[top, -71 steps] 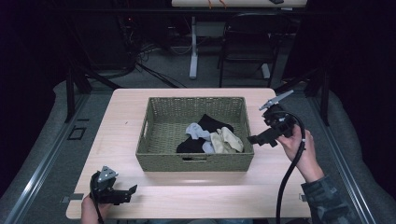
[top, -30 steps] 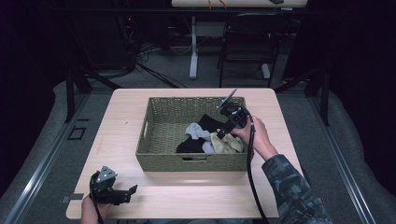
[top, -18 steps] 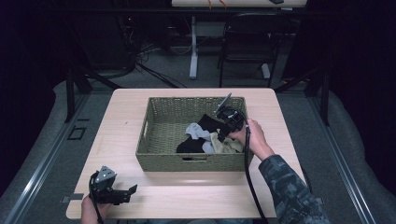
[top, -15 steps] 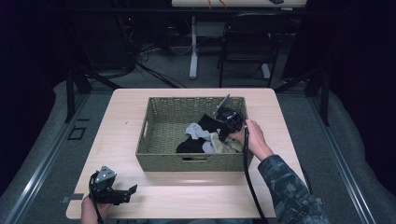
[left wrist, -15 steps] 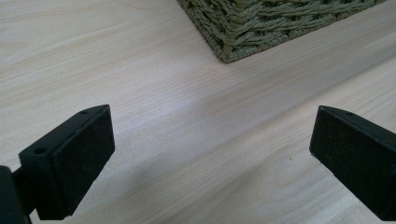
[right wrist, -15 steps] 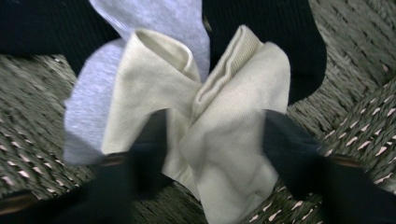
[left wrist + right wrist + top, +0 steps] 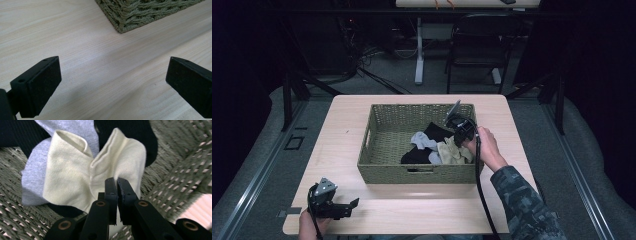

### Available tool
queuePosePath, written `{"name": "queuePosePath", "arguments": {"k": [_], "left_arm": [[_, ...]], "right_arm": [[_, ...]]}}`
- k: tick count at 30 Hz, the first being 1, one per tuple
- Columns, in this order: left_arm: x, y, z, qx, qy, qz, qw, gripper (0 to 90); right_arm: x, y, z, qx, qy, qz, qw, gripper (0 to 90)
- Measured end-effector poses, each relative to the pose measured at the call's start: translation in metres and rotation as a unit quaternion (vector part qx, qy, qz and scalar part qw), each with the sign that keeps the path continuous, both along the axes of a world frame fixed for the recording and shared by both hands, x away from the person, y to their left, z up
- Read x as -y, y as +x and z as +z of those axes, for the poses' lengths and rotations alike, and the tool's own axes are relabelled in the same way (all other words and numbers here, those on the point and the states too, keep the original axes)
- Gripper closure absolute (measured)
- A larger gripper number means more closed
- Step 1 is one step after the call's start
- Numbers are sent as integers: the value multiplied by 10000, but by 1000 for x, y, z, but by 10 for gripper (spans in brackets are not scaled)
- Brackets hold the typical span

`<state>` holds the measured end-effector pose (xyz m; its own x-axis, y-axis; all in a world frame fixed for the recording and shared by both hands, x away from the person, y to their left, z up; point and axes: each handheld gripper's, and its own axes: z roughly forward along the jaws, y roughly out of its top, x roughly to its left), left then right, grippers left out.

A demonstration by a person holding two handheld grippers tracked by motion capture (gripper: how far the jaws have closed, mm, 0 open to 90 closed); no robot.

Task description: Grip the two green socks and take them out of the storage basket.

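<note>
You are pinching the cream fabric sock (image 7: 75, 175) in the olive woven basket (image 7: 387, 150) with the right gripper (image 7: 116, 185), fingers closed on it; left gripper (image 7: 112, 82) is idling wide open near the desk's (image 7: 512, 200) front-left corner. Next, lifting clear seems due.

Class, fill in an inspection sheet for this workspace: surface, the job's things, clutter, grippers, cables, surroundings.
Surface: light wooden table, bare around the basket.
Job's things: woven basket holding a cream cloth, a grey cloth and black cloth.
Clutter: nothing seen.
Grippers: right hand-held gripper in the basket, jaws shut on the cream cloth; left hand-held gripper open, low over the table's near left corner.
Cables: black cable trailing from the right hand-held gripper.
Surroundings: dark room, chair beyond the table.
</note>
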<state>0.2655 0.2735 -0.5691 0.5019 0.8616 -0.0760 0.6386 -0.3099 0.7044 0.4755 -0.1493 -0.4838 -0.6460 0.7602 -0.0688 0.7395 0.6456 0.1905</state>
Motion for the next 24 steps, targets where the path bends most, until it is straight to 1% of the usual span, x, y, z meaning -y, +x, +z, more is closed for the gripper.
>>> {"name": "queuePosePath", "arguments": {"k": [1,2,3,4,6,7,8,9,10,11,12,13,14,15,18,19,20,21,22,23,24], "left_arm": [[0,0,0,1,-3,4,10000,0],[0,0,0,1,-3,4,10000,0],[0,0,0,1,3,1,10000,0],[0,0,0,-3,2,2,10000,0],[0,0,0,-2,1,4,10000,0],[0,0,0,-3,4,4,10000,0],[0,0,0,2,17,-7,10000,0],[0,0,0,-2,20,-12,10000,0],[0,0,0,-13,27,-18,10000,0],[0,0,0,-13,30,-21,10000,0],[0,0,0,-18,37,-15,10000,0],[0,0,0,-18,37,-15,10000,0],[0,0,0,-8,5,4,10000,0],[0,0,0,-13,1,4,10000,0],[0,0,0,-12,18,-16,10000,0],[0,0,0,-13,17,-14,10000,0],[0,0,0,-13,17,-14,10000,0],[0,0,0,-18,6,1,10000,0],[0,0,0,-18,6,1,10000,1],[0,0,0,-17,3,1,10000,1],[0,0,0,-18,10,-3,10000,1]], "right_arm": [[2,-2,3,142,111,-64,9998,874],[2,-2,3,142,111,-64,9998,874],[3,-2,7,79,83,-60,9999,875],[5,-4,13,165,108,-46,9998,874],[5,-4,16,124,97,-44,9999,874],[7,-5,22,144,137,-40,9998,874],[6,-7,23,198,200,-98,9996,874],[6,-7,25,236,236,-100,9994,874],[7,-7,29,213,189,-37,9996,874],[6,-7,31,250,220,-72,9994,874],[6,-7,33,204,200,-50,9996,874],[6,-8,34,203,278,-55,9994,874],[6,-8,34,203,278,-55,9994,874],[6,-7,38,154,219,3,9996,874],[6,-6,40,183,293,-22,9994,874],[7,-6,44,199,293,-5,9994,873],[7,-6,44,199,293,-5,9994,873],[7,-5,49,172,301,-1,9994,873],[7,-5,49,172,301,-1,9994,873],[7,-5,53,177,353,-24,9992,873],[7,-5,53,177,353,-24,9992,873]]}}
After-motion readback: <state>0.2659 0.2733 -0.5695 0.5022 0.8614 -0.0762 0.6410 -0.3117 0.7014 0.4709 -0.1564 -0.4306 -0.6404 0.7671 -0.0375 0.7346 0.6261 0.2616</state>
